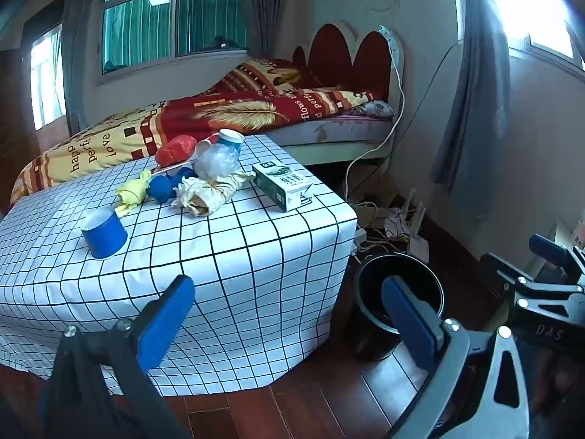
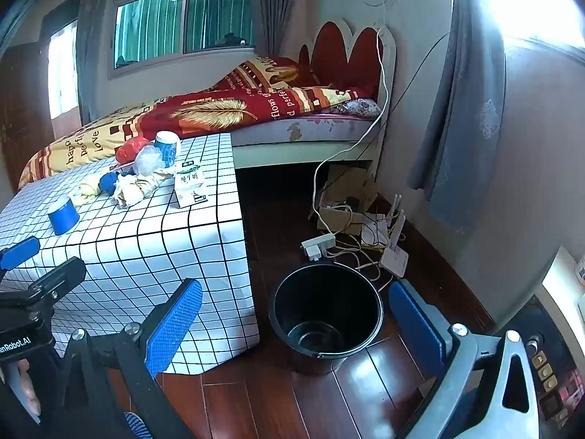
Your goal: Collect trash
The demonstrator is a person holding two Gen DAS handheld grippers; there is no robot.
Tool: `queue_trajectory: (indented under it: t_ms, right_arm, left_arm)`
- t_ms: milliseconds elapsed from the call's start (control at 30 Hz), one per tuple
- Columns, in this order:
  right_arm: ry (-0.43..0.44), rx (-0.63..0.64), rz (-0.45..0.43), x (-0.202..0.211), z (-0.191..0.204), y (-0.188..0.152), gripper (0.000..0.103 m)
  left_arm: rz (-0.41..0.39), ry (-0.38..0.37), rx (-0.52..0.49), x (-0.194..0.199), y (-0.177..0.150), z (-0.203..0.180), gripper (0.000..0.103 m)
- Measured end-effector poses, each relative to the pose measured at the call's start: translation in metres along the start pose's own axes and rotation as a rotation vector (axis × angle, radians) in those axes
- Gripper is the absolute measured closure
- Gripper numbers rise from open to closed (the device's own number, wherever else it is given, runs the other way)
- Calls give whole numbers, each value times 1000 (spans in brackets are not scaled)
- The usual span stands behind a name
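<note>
Trash lies on a table with a white checked cloth (image 1: 226, 256) (image 2: 146, 241): a blue paper cup (image 1: 103, 232) (image 2: 63, 216), a milk carton (image 1: 283, 184) (image 2: 189, 183), crumpled cream paper (image 1: 204, 192) (image 2: 137, 186), a blue wad (image 1: 162, 186), yellow paper (image 1: 131, 194), a clear plastic bag (image 1: 217, 161) (image 2: 148, 159), a red bag (image 1: 175, 150) (image 2: 131, 148) and a blue-white cup (image 1: 229, 139) (image 2: 166, 146). A black bucket (image 2: 325, 314) (image 1: 398, 292) stands on the floor right of the table; it looks empty. My left gripper (image 1: 289, 318) is open and empty, low before the table. My right gripper (image 2: 296, 325) is open and empty, above the bucket.
A bed (image 1: 219, 109) with a red and yellow quilt stands behind the table. A power strip (image 2: 318, 245), a white router (image 2: 395, 256), cables and a cardboard box (image 2: 347, 194) lie on the wooden floor by the wall. A grey curtain (image 2: 460, 109) hangs at right.
</note>
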State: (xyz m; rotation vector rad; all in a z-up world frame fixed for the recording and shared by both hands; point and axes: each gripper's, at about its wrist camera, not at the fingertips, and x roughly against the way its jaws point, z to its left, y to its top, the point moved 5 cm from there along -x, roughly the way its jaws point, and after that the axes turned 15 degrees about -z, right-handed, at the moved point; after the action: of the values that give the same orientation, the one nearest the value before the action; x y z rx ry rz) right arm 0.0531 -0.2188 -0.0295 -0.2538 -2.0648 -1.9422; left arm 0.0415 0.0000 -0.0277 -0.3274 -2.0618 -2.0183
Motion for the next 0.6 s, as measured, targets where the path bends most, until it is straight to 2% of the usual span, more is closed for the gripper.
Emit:
queue_trajectory:
  t_ms: [600]
  right_arm:
    - [14, 6, -3, 0, 4, 2, 0]
  left_arm:
    - [-5, 7, 6, 2, -2, 4, 0]
